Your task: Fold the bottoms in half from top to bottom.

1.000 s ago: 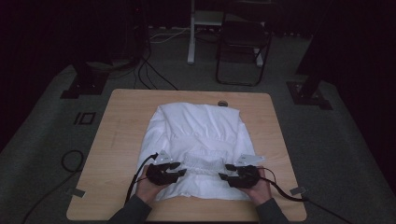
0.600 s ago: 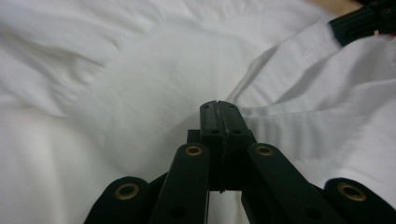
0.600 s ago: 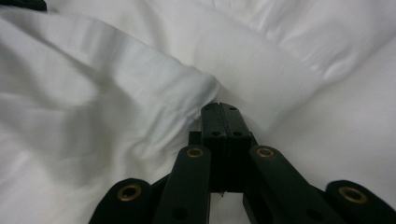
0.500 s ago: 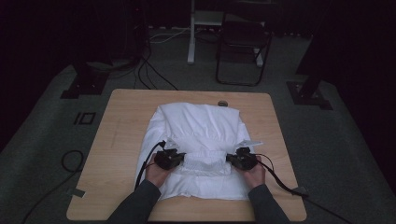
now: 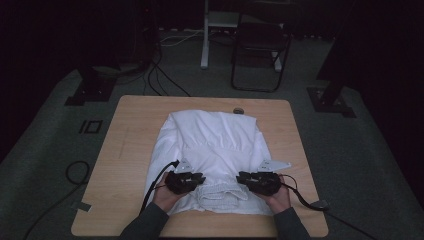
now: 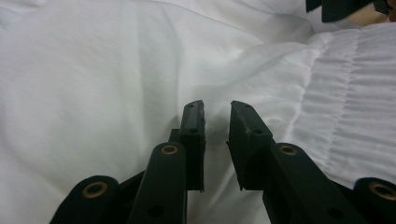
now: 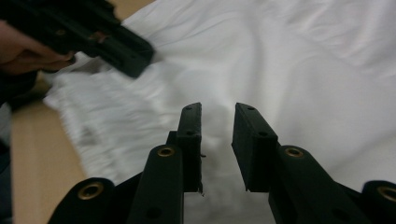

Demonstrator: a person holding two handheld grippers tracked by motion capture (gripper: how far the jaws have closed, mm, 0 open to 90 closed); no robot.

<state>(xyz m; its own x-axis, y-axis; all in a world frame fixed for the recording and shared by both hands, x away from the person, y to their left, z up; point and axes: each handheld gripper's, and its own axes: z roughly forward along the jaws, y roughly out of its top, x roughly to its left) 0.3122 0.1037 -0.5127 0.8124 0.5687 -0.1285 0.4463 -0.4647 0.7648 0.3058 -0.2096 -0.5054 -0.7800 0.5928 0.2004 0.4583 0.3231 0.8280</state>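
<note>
Crumpled white cloth garment, gathered elastic band at near edge, on tan wooden table; dark room w/ grey floor. Left gripper & right gripper released, jaws just opened, nothing pinched.

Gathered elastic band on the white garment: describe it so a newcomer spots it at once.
On the light wooden table lies a white fabric garment. At its near edge, between the left gripper and the right gripper, sits the gathered elastic band. Its tight ribbed puckers stand out from the smooth cloth around it.
</note>
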